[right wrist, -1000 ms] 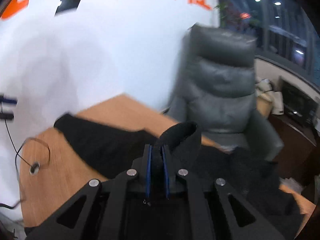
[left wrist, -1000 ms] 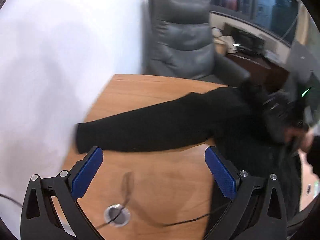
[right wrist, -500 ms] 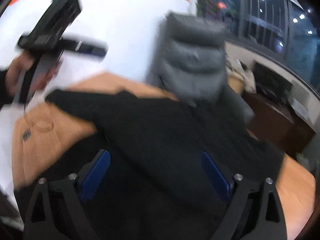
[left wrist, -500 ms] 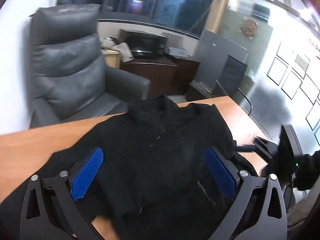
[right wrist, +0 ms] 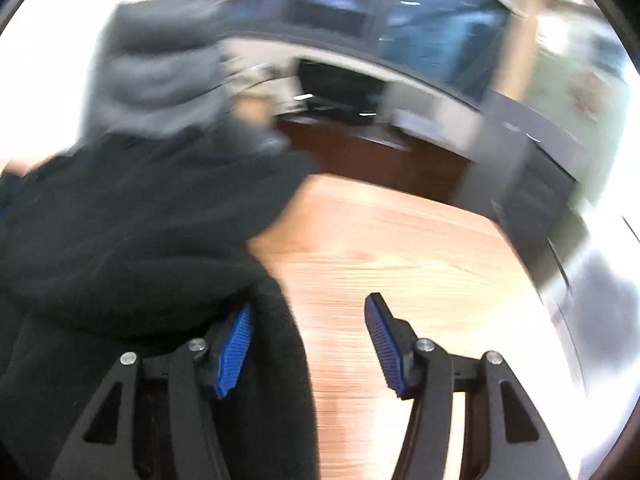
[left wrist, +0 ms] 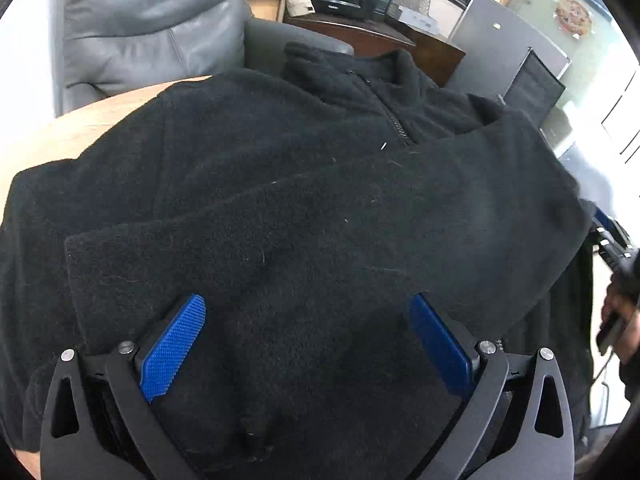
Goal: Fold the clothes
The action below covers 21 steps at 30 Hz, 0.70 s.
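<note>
The left gripper (left wrist: 306, 344) hangs low over a black fleece (left wrist: 320, 200), its blue pads (left wrist: 174, 346) spread wide with nothing held between them. The right gripper (right wrist: 308, 348) is likewise spread wide and holds nothing; a hem of the fleece (right wrist: 132, 232) drapes beside its left pad, while bare wood shows between the jaws. The fleece lies spread on a wooden table (right wrist: 400, 248), one sleeve (left wrist: 360, 216) folded across the chest, the zip collar (left wrist: 360, 72) at the far edge. In the left view the table (left wrist: 80, 124) shows only as a strip at the garment's left. Beyond it stands a grey leather chair (left wrist: 152, 24), with a dark cabinet (left wrist: 372, 36) farther back. The right view is heavily motion-blurred.
</note>
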### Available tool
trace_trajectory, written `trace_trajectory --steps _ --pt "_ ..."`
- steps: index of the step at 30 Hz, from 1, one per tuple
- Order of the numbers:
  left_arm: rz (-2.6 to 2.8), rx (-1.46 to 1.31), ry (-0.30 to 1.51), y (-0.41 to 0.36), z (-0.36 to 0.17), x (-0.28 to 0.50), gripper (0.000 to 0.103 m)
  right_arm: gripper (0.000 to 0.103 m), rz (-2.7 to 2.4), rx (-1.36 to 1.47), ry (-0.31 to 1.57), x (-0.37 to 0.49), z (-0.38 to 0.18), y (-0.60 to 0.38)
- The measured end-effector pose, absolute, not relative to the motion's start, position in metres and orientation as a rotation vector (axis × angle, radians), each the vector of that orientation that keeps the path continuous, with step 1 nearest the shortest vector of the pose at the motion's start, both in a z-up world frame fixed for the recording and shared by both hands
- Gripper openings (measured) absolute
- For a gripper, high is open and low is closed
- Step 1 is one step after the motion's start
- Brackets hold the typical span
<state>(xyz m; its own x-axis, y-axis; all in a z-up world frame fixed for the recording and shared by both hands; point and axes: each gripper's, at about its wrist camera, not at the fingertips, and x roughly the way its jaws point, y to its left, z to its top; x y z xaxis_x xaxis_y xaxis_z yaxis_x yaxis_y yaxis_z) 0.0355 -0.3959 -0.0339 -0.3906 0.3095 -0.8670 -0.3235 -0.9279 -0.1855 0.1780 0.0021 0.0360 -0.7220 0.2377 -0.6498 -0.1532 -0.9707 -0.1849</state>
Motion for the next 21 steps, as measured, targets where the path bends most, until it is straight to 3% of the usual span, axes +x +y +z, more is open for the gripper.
trace_trajectory --steps 1,6,14,16,17,19,21 --pt "2.36 -1.448 0.026 -0.395 -0.034 0.037 0.103 0.071 2.708 -1.058 -0.117 0.186 0.033 0.015" --pt "2.389 -1.428 0.02 -0.391 -0.034 0.038 0.103 0.074 2.645 -1.258 0.009 0.202 0.007 0.061" --pt "2.307 -1.369 -0.052 -0.394 -0.013 0.039 0.103 0.08 2.92 -1.205 -0.187 0.217 0.109 0.043" --pt "2.283 -1.406 -0.049 -0.391 -0.018 0.037 0.103 0.098 3.095 -1.131 -0.121 0.202 0.141 0.028" --pt "2.279 -1.418 -0.043 -0.389 -0.022 0.037 0.103 0.102 3.192 -1.104 -0.065 0.19 0.154 0.018" --pt "2.294 -1.394 -0.024 -0.388 -0.023 0.042 0.103 0.103 3.311 -1.192 0.033 0.149 0.151 -0.011" --pt "2.312 -1.374 -0.006 -0.387 -0.022 0.047 0.103 0.1 3.258 -1.337 -0.004 0.098 0.122 -0.032"
